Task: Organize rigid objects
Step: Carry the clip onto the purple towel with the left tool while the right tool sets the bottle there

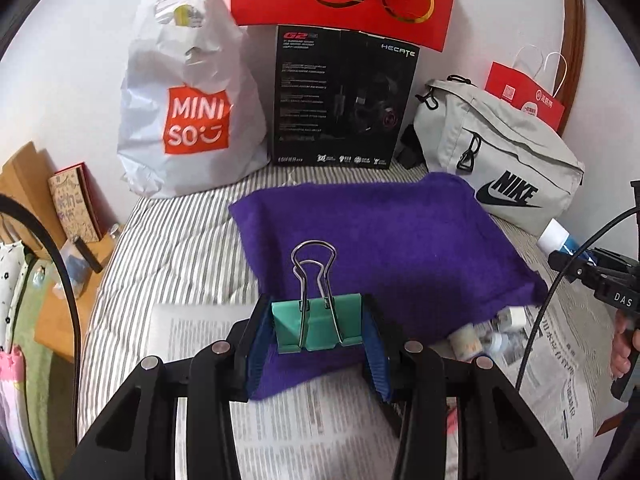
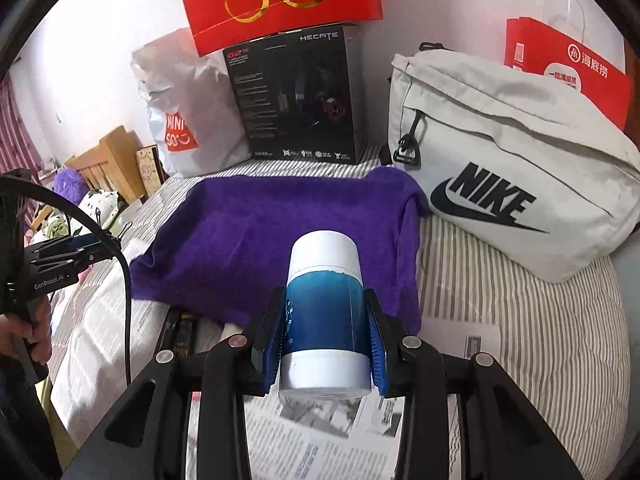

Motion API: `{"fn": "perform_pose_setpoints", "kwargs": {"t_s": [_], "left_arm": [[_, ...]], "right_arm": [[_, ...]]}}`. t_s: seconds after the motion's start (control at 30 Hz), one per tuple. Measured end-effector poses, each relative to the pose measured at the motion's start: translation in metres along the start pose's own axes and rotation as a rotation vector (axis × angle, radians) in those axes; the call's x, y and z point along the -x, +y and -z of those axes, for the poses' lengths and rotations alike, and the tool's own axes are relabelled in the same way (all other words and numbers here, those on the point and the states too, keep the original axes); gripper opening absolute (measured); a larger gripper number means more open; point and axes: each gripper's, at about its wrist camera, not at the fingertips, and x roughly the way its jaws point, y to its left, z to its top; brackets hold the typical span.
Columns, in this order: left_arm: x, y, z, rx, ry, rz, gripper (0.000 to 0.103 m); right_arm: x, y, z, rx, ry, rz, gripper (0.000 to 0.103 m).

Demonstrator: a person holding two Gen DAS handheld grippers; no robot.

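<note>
**Towel dead ahead of both loaded grippers**

Towel [image 1: 384,248] is the likely drop zone, judging from the task: purple, folded flat on the striped bed [image 1: 176,248], edges overlapping the newspaper [image 1: 280,420]. It lies forward of both grippers and below them.

Left gripper [image 1: 316,332] is clamped on the clip [image 1: 316,324]: teal binder clip, wire handles pointing forward and up, body crosswise between the blue pads. It hangs over the towel's near edge, so this hand is nearer.

Right gripper [image 2: 324,332] is clamped on the bottle [image 2: 324,308]: blue body, white cap, white base. Long axis runs along the fingers, cap pointing toward the towel. It sits over newspaper, just short of the towel's near edge.

Small bottles [image 1: 484,332] lie on the newspaper at the towel's right edge in the left view; too blurred to tell more.

Backdrop along the wall: Miniso bag [image 1: 192,112], black box [image 1: 340,96], Nike bag [image 1: 500,164].

My read: clip needs a short lowering only; bottle needs a forward reach first, and being round it may roll if laid on its side.
</note>
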Motion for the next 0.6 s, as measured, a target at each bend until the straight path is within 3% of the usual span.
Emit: {"fn": "perform_pose_setpoints", "kwargs": {"t_s": [0.6], "left_arm": [[-0.056,-0.011,-0.036,-0.040,0.046,0.031,0.041]], "right_arm": [[-0.049,-0.014,-0.037,0.033,0.043,0.009,0.036]]}}
